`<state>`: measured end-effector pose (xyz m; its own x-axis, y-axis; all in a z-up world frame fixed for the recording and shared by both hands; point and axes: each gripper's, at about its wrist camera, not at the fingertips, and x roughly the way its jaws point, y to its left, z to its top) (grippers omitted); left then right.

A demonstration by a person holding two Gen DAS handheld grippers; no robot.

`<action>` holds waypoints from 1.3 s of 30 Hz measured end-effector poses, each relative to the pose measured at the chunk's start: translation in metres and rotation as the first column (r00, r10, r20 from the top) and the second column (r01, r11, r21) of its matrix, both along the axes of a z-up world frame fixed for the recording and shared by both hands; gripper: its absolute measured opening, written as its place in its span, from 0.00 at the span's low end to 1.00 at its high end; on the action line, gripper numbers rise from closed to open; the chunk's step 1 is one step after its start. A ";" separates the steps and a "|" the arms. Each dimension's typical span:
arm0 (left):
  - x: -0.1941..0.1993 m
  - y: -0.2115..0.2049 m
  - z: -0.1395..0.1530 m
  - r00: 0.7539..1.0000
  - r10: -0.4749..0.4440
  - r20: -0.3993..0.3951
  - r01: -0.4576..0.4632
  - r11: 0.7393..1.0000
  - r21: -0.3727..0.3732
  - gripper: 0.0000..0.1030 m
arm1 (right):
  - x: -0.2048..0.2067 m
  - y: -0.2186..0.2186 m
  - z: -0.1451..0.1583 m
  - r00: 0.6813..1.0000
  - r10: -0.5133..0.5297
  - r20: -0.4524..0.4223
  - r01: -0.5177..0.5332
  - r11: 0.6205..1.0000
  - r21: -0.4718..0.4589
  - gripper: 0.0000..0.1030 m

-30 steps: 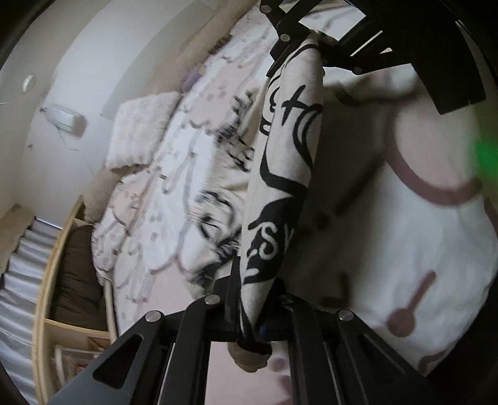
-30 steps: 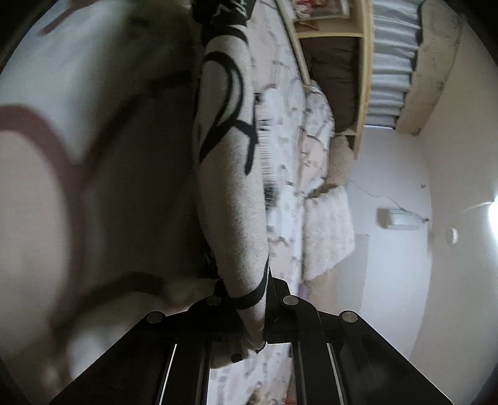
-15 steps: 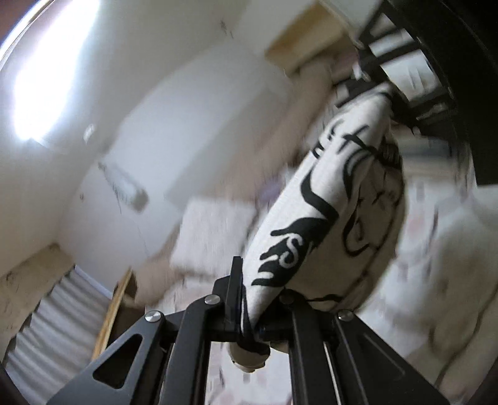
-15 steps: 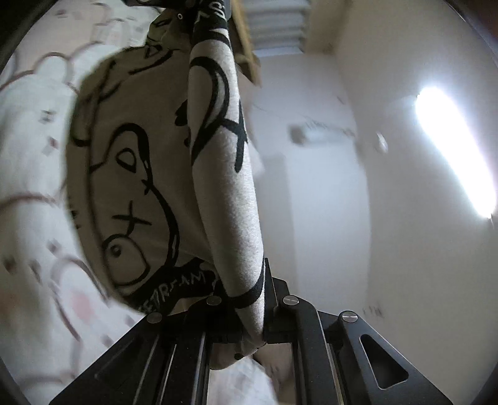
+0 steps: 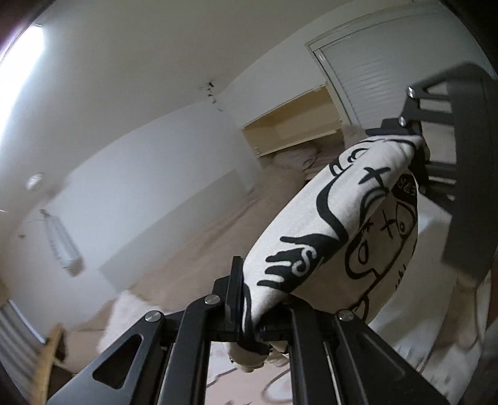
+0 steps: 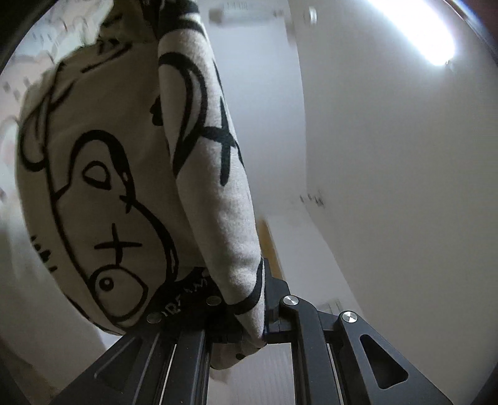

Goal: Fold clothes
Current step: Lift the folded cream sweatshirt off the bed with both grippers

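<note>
A cream garment (image 5: 326, 230) with black cartoon print hangs stretched between my two grippers, lifted into the air. My left gripper (image 5: 258, 321) is shut on one end of its edge. My right gripper (image 6: 246, 317) is shut on the other end of the garment (image 6: 124, 174), which sags below the held edge. The right gripper also shows in the left wrist view (image 5: 417, 146), at the far end of the cloth. Both views tilt up toward walls and ceiling.
A bed with a pale patterned cover (image 5: 414, 352) lies below. A fluffy white pillow (image 5: 130, 314) sits at its head. A wooden shelf (image 5: 292, 127) and a slatted closet door (image 5: 367, 78) stand behind. A ceiling light (image 6: 414, 28) glares.
Both grippers have swung the garment up off the bed. The views turned from the bed cover to the walls and ceiling. The cloth now hangs free between the grippers.
</note>
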<state>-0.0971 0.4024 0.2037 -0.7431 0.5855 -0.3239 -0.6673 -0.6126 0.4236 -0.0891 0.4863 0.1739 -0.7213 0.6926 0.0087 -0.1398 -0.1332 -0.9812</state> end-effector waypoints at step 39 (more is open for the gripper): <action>0.119 0.098 -0.180 0.967 -0.253 -0.042 0.228 0.923 -0.310 0.08 | 0.092 0.111 -0.148 0.932 -0.045 0.358 0.062 0.997 -0.037 0.09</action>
<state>0.0215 0.5000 0.0234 -0.6227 0.6342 -0.4583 -0.7352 -0.2740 0.6200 0.0032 0.5969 0.0256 -0.6326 0.7235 -0.2764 0.2105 -0.1828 -0.9604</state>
